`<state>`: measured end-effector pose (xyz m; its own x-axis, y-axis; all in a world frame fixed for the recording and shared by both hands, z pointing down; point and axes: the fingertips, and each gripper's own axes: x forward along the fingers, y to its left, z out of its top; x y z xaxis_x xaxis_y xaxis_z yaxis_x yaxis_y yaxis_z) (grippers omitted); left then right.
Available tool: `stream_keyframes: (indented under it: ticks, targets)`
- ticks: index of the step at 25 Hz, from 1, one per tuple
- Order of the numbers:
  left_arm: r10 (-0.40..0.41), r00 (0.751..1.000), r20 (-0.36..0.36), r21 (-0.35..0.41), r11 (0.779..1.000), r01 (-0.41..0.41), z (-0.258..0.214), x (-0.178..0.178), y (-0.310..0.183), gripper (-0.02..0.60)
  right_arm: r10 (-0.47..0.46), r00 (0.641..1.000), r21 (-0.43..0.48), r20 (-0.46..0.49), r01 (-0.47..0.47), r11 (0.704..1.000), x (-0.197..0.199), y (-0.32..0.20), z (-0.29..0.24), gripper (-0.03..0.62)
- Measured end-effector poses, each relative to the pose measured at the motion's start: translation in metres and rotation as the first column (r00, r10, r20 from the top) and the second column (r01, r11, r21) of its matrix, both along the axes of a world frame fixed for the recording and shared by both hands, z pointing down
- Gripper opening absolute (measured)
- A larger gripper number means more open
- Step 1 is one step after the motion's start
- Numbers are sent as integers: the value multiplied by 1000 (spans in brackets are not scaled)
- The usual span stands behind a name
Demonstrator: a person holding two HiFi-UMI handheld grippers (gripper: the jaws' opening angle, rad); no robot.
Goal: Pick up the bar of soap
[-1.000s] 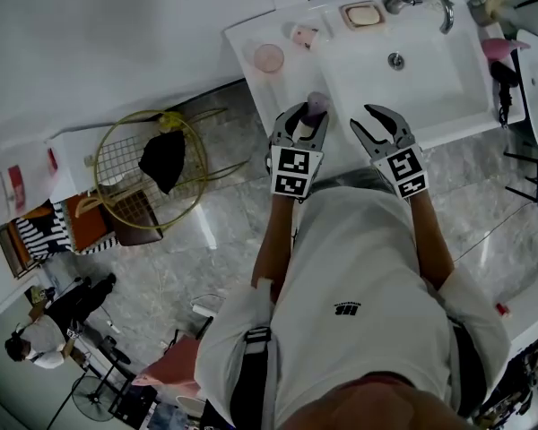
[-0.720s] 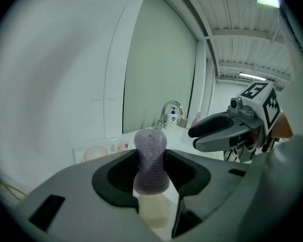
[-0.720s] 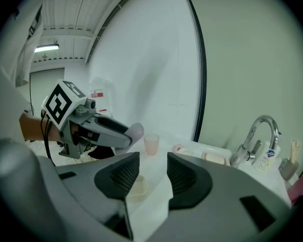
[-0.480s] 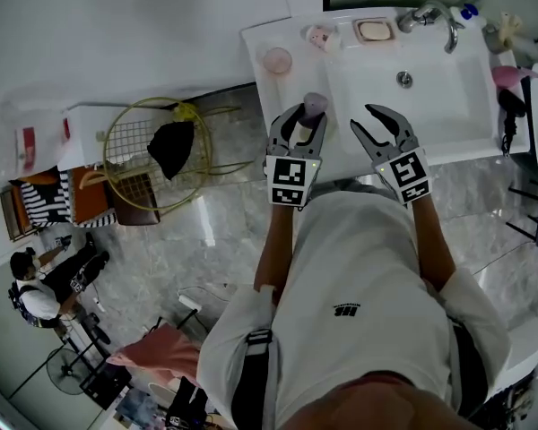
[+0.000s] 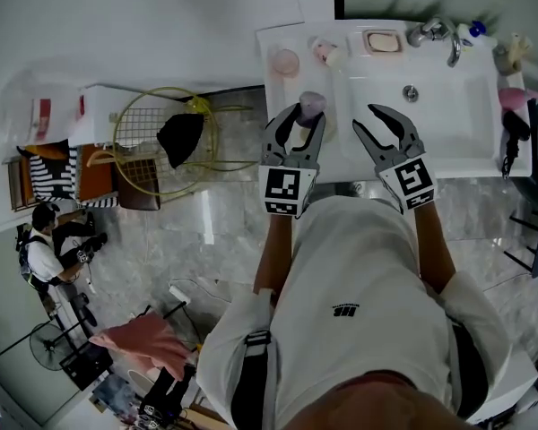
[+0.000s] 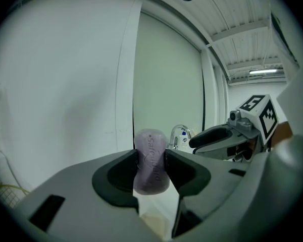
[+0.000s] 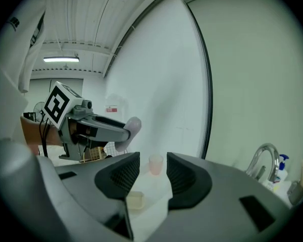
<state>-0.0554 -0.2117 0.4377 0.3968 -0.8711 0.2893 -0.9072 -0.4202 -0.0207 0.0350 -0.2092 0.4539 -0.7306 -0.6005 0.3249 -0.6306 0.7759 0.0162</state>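
The pale purple oval bar of soap (image 6: 151,155) is gripped across its narrow sides between the closed fingers (image 6: 184,170) of the left gripper (image 5: 302,117). It is held clear of the white bench (image 5: 291,83), above the front edge and left of the sunken sink basin (image 5: 430,119). The fingers of the right gripper (image 7: 152,171) are spread apart with nothing between them. The bar is judged light and stiff but slippery, more so if wet. A centred hold across its middle is advised, firm yet not so hard that the bar is squeezed out.
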Motion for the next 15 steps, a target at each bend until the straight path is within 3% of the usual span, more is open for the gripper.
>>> stream_keyframes:
  ticks: [15]
  targets:
    - [-26, 1000, -12, 119, 992, 27, -51, 7, 14, 184, -39, 997, 136, 69, 29, 990, 8, 5, -62, 178]
